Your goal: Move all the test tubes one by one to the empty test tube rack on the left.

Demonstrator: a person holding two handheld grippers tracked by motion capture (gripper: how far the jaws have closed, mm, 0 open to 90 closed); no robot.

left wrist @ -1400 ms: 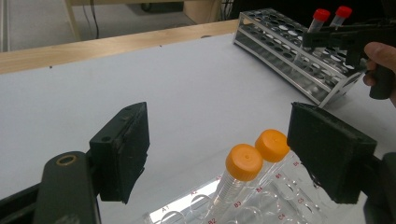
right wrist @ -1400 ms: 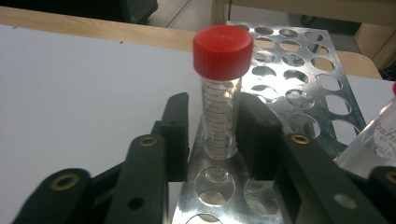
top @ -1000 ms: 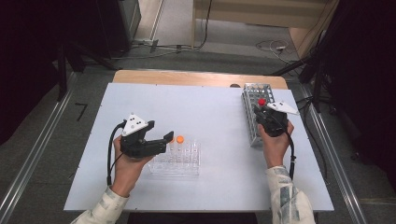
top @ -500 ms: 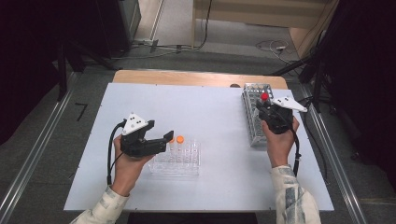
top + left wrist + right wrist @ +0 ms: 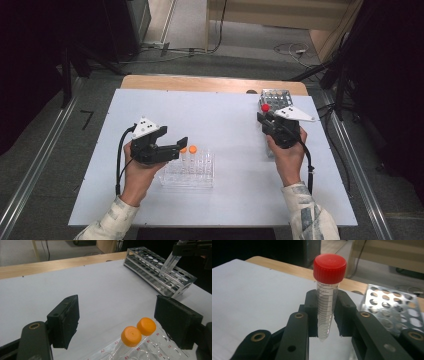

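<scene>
While the white table (image 5: pixel 225 115) and the clear rack (image 5: pixel 192 172) with its two orange-capped tubes (image 5: pixel 138 331) are left as before, the red-capped tube (image 5: pixel 327 297) is now lifted clear of the metal rack (image 5: pixel 274 97), clamped in the right gripper (image 5: pixel 325 315); transfer seems underway. The left gripper (image 5: pixel 180 145) is held wide, empty.

A white surface (image 5: pixel 225 125) with a bare wooden strip (image 5: pixel 200 83) along its far edge carries a clear plastic rack (image 5: pixel 189 172) near the front, left of centre. 2 orange-capped tubes (image 5: pixel 136 331) stand side by side in this rack, touching. Beyond the surface lies grey floor (image 5: pixel 240 47) with loose cables (image 5: pixel 290 48), and metal rails (image 5: pixel 30 172) run along both sides
</scene>
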